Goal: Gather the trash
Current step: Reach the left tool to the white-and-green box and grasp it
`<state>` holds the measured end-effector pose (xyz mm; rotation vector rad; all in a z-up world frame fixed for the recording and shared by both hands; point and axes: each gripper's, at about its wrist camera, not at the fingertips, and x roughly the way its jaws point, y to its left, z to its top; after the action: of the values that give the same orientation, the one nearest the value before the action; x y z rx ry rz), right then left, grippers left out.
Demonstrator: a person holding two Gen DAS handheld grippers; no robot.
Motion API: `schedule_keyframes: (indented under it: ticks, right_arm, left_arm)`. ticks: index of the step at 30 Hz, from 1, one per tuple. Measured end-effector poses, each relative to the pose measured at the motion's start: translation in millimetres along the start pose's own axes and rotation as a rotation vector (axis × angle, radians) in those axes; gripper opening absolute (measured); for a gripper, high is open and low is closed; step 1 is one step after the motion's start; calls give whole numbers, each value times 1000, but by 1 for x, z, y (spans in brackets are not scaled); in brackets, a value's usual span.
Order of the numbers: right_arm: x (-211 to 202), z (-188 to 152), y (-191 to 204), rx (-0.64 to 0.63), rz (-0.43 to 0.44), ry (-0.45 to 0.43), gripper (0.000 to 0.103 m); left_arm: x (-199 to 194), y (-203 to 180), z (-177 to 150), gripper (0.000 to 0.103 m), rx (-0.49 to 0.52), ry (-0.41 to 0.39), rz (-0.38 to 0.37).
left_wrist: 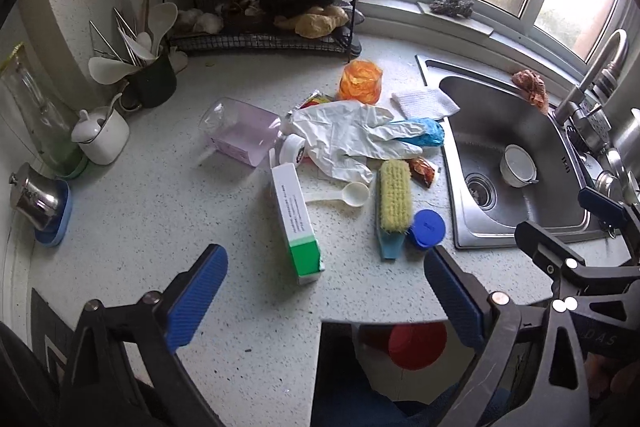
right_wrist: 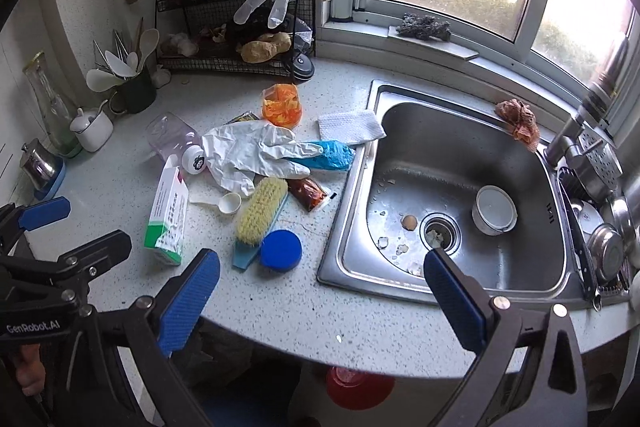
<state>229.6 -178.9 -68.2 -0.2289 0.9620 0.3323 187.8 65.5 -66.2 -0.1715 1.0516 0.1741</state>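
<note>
While both the left gripper [left_wrist: 326, 297] and the right gripper [right_wrist: 322, 301] hover with jaws apart and empty, nothing looks collected: the white glove [left_wrist: 352, 137], sauce packet [right_wrist: 310, 193] and box [left_wrist: 296, 223] litter the counter [left_wrist: 160, 211]

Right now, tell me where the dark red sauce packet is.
The dark red sauce packet lies flat on the speckled counter, between the yellow-bristled scrub brush and the steel sink, just below the blue glove.
</note>
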Motion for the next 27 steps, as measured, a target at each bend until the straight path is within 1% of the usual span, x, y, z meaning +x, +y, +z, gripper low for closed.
schedule_keyframes:
  ticks: [3, 4, 8, 13, 15, 17, 20, 22, 24, 25, 27]
  right_arm:
    - [29, 21, 7, -19, 12, 46, 103]
    - [37, 26, 9, -25, 10, 63, 103]
    - [67, 42, 16, -42, 5, 125, 103]
    - [95, 50, 19, -64, -5, 211, 103]
    - [102, 51, 20, -77, -3, 232, 103]
    - [107, 52, 22, -80, 9, 249, 103]
    - [112, 55, 22, -79, 13, 264, 103]
    - [112, 54, 23, -82, 14, 270, 103]
    - [111, 54, 24, -87, 14, 265, 103]
    - [113, 56, 24, -89, 12, 264, 103]
    - [112, 55, 24, -90, 21, 266, 103]
  left_arm:
    - [33, 14, 20, 89, -1, 54, 34]
    - [42, 18, 26, 87, -9, 68, 27]
    - [72, 30, 39, 87, -37, 138, -15]
    - [104, 40, 43, 87, -48, 218, -7]
    - [112, 42, 42, 76, -57, 239, -17]
    - [118, 43, 41, 72, -64, 258, -33]
    - [123, 42, 39, 71, -76, 275, -38]
    - [122, 44, 38, 64, -90, 274, -54]
    - [123, 45, 37, 54, -82, 281, -41]
    - [125, 45, 37, 51, -83, 289, -30]
    - [127, 48, 35, 37, -95, 303, -38]
